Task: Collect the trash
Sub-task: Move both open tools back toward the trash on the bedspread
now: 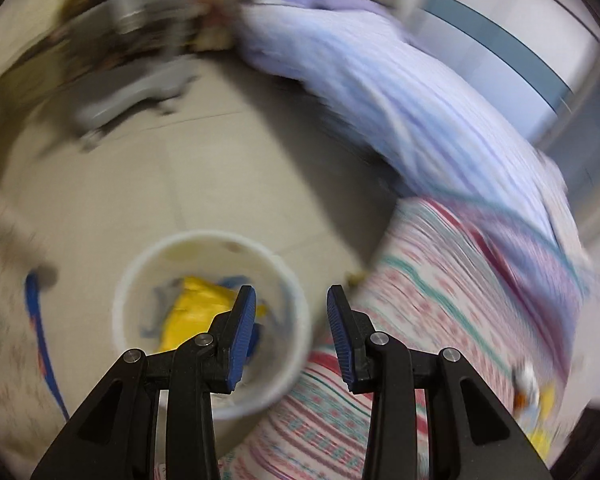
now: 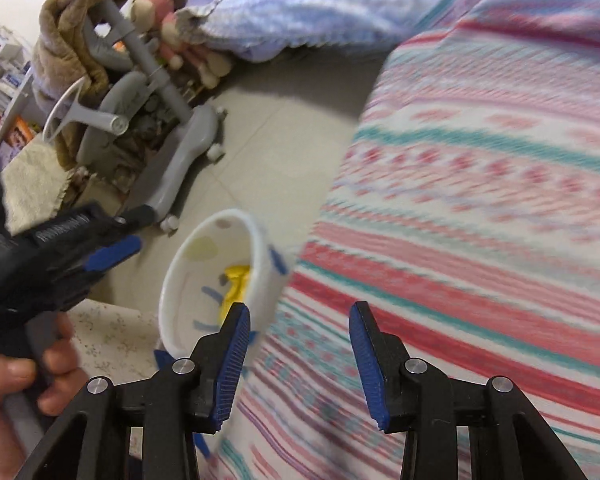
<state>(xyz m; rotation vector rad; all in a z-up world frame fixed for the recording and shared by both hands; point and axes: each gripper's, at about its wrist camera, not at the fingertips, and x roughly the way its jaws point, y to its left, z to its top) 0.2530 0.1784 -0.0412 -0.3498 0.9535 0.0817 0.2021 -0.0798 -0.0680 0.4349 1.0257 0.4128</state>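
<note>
Left tongs [image 1: 291, 312], seen from the left wrist, stand apart with nothing between the blue pads [image 1: 242, 332]. Below and just ahead of them we see a white bin [image 1: 140, 280] on the tiled floor [image 1: 140, 184]. Inside it lies a crumpled yellow wrapper [image 1: 192, 312] among blue and grey scraps. The bin stands right beside the bed, whose striped pink and teal blanket [image 1: 440, 320] fills the right side. A pale blue quilt [image 1: 400, 100] lies further up the bed. A grey wheeled frame [image 1: 140, 92] stands on the floor beyond, blurred. At the far right, on the blanket's edge, we see small blurred yellow and white bits [image 1: 536, 400]; what they are cannot be told.

Right tongs [image 2: 300, 332], seen from the right wrist, are likewise apart and hold nothing. They hang over the blanket's edge [image 2: 480, 240], with the bin [image 2: 216, 240] just to their left. The yellow wrapper [image 2: 236, 284] shows in the bin. At the left a hand [image 2: 24, 376] grips the left tongs [image 2: 112, 256], whose pads point toward the bin. The grey frame [image 2: 188, 152] stands behind, draped with brown cloth [image 2: 76, 32]. A pink stuffed toy [image 2: 160, 8] sits next to the quilt [image 2: 320, 4].
</note>
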